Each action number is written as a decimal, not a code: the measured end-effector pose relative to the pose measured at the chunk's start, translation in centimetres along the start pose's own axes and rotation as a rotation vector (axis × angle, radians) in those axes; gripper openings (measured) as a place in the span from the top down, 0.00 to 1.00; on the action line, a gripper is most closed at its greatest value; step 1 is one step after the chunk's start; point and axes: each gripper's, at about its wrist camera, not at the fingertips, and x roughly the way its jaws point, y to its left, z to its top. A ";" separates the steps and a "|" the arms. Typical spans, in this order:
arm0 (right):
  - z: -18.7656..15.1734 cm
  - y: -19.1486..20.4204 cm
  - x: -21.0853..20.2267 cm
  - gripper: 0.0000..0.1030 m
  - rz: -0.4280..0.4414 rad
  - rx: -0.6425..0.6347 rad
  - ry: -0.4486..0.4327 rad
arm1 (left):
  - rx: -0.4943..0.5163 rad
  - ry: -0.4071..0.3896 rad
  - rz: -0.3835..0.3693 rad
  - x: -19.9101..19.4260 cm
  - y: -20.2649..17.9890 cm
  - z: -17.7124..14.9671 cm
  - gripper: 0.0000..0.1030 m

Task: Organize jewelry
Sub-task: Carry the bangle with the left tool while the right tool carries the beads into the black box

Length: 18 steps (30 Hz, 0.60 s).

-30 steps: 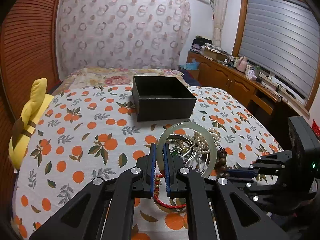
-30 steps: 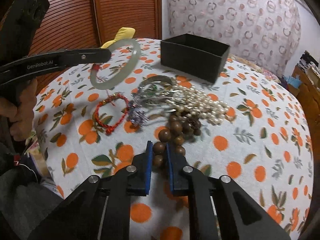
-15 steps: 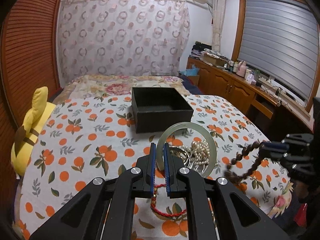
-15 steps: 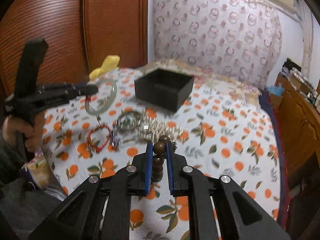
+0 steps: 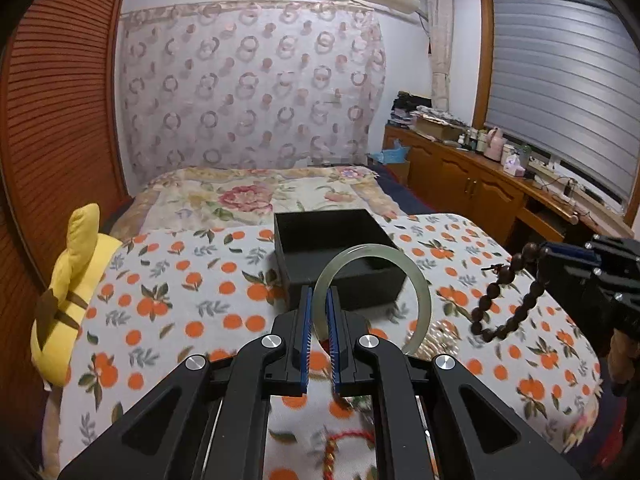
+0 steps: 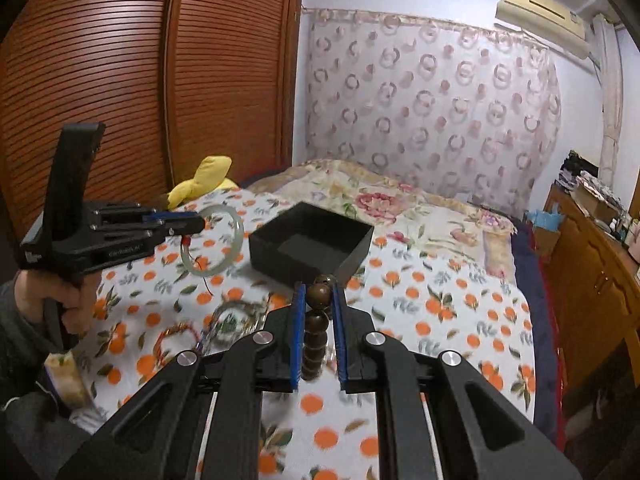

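Note:
My left gripper (image 5: 318, 298) is shut on the rim of a pale green jade bangle (image 5: 420, 292), held in the air in front of the open black box (image 5: 320, 214). The right wrist view shows that left gripper (image 6: 196, 224) and the bangle (image 6: 240, 236) left of the box (image 6: 280, 258). My right gripper (image 6: 318, 292) is shut on a dark wooden bead bracelet (image 6: 316, 324). The bracelet's loop (image 5: 520, 308) hangs below the right gripper (image 5: 546, 246), above the bed's right side.
More jewellery lies on the orange-print bedspread (image 5: 180, 312): a red cord bracelet (image 6: 176, 330) and a blurred silvery tangle (image 6: 232, 316). A yellow plush toy (image 5: 72, 280) sits at the bed's left edge. A wooden cabinet (image 6: 592, 280) runs along the right.
Both grippers have risen. The right one lifted the wooden bead bracelet off the jewellery pile into the air. The left one carried the bangle up and towards the black box.

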 end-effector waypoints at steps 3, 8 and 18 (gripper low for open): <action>1.4 -0.3 1.3 0.86 0.008 -0.006 -0.017 | 0.006 0.001 0.017 1.3 0.3 0.9 0.94; 3.3 -1.1 3.4 0.86 0.002 -0.002 -0.024 | 0.006 0.007 0.031 2.9 1.0 1.9 0.93; 7.5 -2.7 8.1 0.86 0.043 0.019 -0.020 | -0.020 0.009 0.041 5.8 1.5 3.4 0.93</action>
